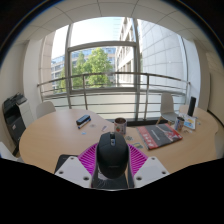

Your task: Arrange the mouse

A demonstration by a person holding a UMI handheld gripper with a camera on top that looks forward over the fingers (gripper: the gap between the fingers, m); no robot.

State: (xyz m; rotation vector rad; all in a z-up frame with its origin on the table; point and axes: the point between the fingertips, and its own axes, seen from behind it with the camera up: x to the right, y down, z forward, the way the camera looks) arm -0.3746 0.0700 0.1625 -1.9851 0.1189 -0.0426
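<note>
Gripper view: your gripper holds the black mouse between its jaws, both pink pads pressed against its sides, above the near edge of the round wooden table. Beyond it stand a cup and a patterned book (windows behind).

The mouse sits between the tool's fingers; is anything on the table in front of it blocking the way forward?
The mouse is between the tool fingers. Just ahead of it stands a cup, slightly to the right. A dark small object lies further left, a pink mat to the right. The table is otherwise bare ahead.
</note>
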